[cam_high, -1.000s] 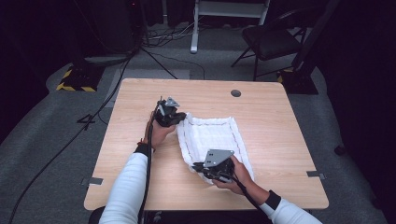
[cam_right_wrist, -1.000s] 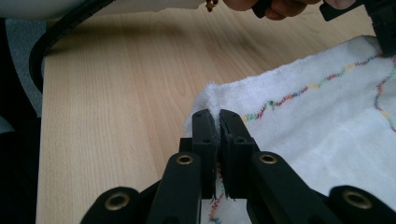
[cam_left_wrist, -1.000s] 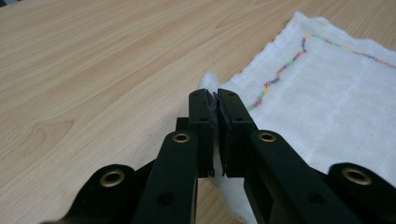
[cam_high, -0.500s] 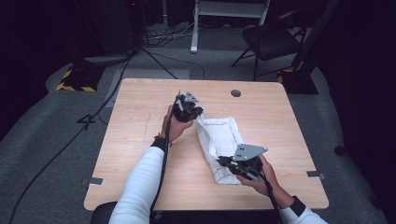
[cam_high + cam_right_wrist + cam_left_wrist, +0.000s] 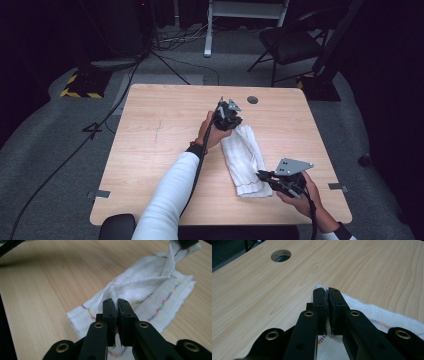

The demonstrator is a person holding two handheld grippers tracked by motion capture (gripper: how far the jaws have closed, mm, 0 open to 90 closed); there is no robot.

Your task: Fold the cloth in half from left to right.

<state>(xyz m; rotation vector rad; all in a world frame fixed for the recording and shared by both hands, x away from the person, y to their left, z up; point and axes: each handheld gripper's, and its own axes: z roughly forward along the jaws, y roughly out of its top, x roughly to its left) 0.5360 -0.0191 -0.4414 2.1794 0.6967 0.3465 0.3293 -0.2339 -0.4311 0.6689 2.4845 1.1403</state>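
Two hand-held grippers pinch one white cloth (image 5: pixel 246 159) lying folded lengthwise on the wooden surface (image 5: pixel 155 135). The left hand-held gripper (image 5: pixel 231 121) has its jaws closed on the cloth's far corner, near the round hole (image 5: pixel 281 255). The right hand-held gripper (image 5: pixel 265 177) is clamped on the near end, where coloured stitching (image 5: pixel 163 303) runs along the hem.
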